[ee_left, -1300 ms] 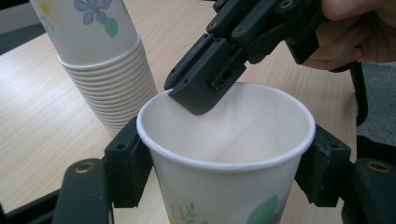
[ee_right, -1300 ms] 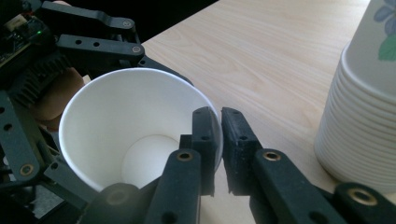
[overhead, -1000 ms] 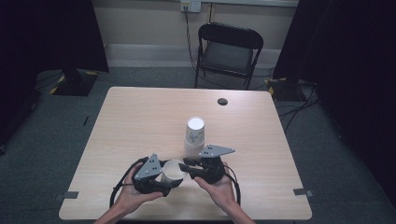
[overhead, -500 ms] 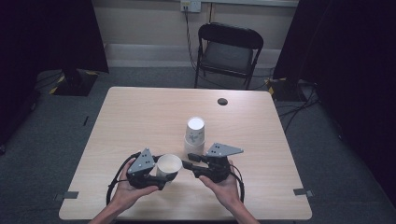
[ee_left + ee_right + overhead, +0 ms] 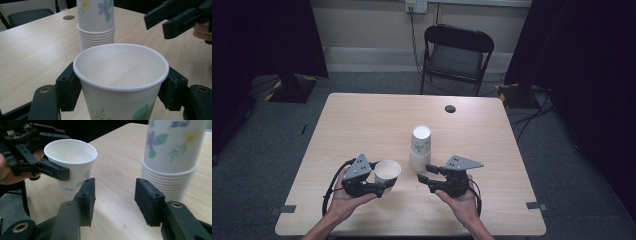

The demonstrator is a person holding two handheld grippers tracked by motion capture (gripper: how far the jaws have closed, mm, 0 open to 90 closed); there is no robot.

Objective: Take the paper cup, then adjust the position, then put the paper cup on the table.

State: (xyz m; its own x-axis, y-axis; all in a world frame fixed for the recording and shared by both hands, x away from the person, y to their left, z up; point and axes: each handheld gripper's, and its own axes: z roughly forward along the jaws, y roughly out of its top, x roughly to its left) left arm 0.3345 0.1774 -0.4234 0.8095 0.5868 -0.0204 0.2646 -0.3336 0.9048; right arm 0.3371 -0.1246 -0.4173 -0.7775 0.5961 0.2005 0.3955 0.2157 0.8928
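So, my left gripper (image 5: 379, 186) is clamped on a single paper cup (image 5: 387, 172), upright, near the table's (image 5: 362, 120) front edge. The stack of upside-down cups (image 5: 420, 147) stands just beyond, close to my right gripper (image 5: 426, 178), whose jaws have just been opening with nothing between them. There's lots of bare wood-grain table behind the stack. The cups are smooth white with flower prints.

Our right gripper (image 5: 114, 201) has just been opening, jaws empty; beyond them the left gripper (image 5: 53, 171) clamps an upright paper cup (image 5: 71, 162), the stack of floral paper cups (image 5: 172, 157) just right.
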